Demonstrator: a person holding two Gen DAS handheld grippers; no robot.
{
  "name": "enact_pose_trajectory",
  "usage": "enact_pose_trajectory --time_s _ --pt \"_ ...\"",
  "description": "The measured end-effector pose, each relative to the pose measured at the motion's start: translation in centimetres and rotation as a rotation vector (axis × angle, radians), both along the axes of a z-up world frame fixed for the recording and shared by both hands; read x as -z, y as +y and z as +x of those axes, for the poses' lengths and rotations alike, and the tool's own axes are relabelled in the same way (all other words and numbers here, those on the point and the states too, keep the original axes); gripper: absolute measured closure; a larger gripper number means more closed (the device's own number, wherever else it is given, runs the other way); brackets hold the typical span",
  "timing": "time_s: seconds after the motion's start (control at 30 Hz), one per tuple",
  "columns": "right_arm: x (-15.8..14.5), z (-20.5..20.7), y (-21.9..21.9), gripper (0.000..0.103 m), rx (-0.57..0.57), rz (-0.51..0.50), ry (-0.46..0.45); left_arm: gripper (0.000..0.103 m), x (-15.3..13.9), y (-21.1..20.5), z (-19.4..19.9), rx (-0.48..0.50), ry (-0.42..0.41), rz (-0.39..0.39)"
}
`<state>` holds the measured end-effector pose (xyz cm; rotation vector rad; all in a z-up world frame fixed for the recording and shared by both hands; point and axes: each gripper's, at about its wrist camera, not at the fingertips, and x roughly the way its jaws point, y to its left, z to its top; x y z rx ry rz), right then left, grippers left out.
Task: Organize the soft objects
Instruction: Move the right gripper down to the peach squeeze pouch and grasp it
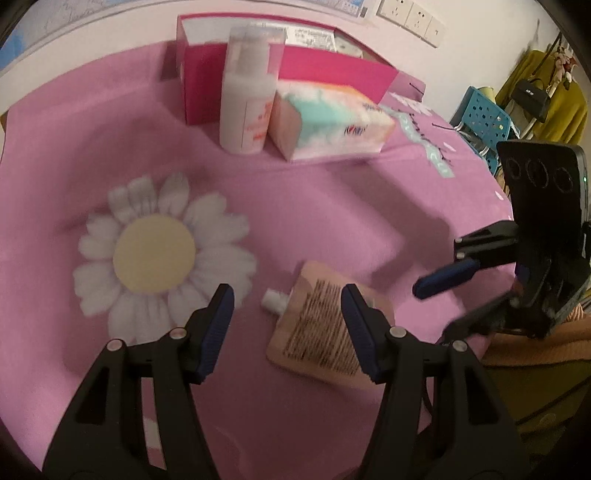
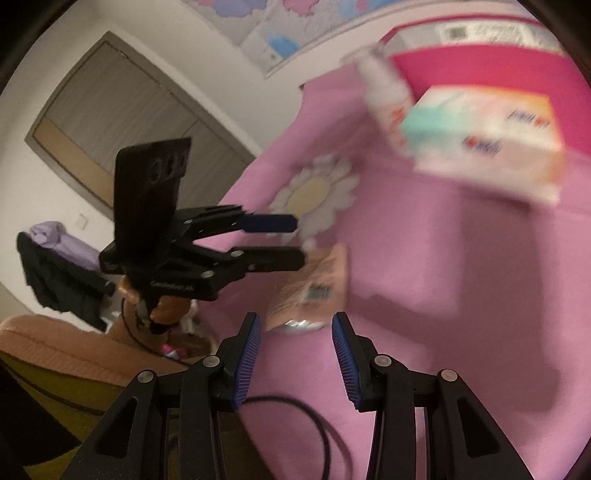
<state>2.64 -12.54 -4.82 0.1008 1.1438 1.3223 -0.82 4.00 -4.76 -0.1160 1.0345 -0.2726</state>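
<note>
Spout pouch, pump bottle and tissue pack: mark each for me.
spout pouch [image 1: 325, 325], left wrist view, printed back panel
pump bottle [image 1: 245, 107], left wrist view, white body
tissue pack [image 1: 332, 122], left wrist view, top face

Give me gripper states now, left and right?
Left gripper: open, empty, over the tan pouch.
Right gripper: open, empty, near the same pouch's edge.

beyond my pink cloth [image 1: 74, 155] with its daisy print [image 1: 155, 254] i see wall sockets [image 1: 410, 16]; a blue perforated crate [image 1: 484, 114]; a black handbag [image 1: 532, 98] against mustard fabric; a grey door [image 2: 122, 122]; dark clothes [image 2: 62, 280] heaped nearby
</note>
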Motion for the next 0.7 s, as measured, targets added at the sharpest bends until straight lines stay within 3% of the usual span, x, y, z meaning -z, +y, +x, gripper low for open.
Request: enact_pose_trajectory --time_s 0.27,0.47,0.7 --pt "2.2 0.2 1.4 0.062 0.016 0.022 0.083 0.041 0.5 -0.4 -1.1 0.038 0.037 -0.085" --pt "1.9 2.1 -0.3 0.062 0.136 0.046 0.069 0.042 0.5 -2.1 -0.7 0.092 0.039 -0.117" --pt "1.9 4.2 -1.5 0.062 0.266 -0.01 0.01 0.042 0.4 -5.2 0.6 0.154 0.022 -0.154"
